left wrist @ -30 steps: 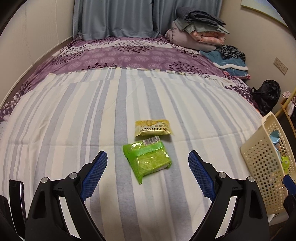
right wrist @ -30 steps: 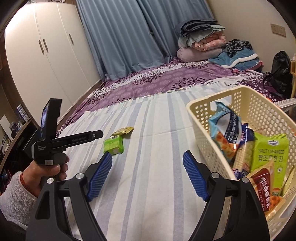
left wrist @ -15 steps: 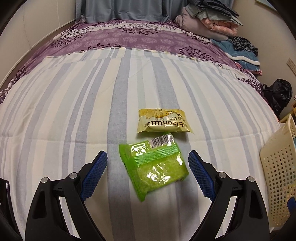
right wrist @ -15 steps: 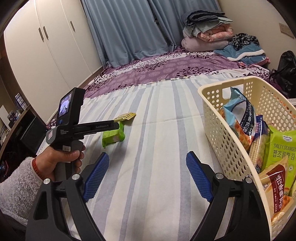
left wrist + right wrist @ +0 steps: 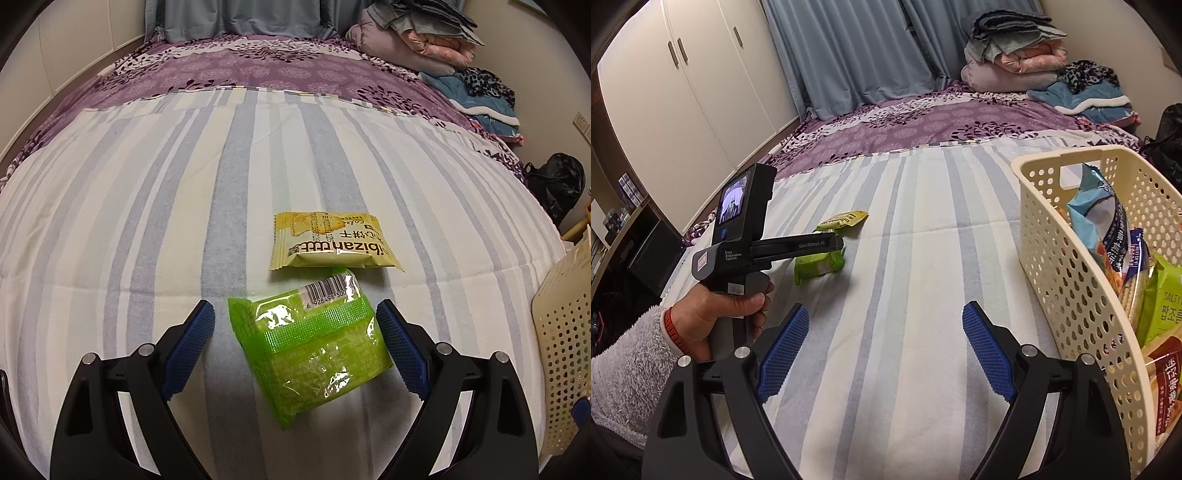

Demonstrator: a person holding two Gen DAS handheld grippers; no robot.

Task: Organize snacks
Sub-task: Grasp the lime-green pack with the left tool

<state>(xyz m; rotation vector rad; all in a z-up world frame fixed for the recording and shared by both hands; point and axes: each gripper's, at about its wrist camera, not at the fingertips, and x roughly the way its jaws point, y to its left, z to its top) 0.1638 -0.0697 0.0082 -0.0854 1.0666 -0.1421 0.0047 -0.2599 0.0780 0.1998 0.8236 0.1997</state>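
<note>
Two snack packs are sitting on the striped bed: green packet is lying between the left gripper fingers, spread wide, not touching; yellow packet just beyond. Right gripper fingers, empty, have just been opening beside the basket.

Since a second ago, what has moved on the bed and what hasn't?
The left tool has come down over the green snack packet, which now lies between its open pads, not yet gripped. The right tool has just been opening its jaws, with nothing between them. The green packet, the yellow packet and the basket have stayed put.
</note>
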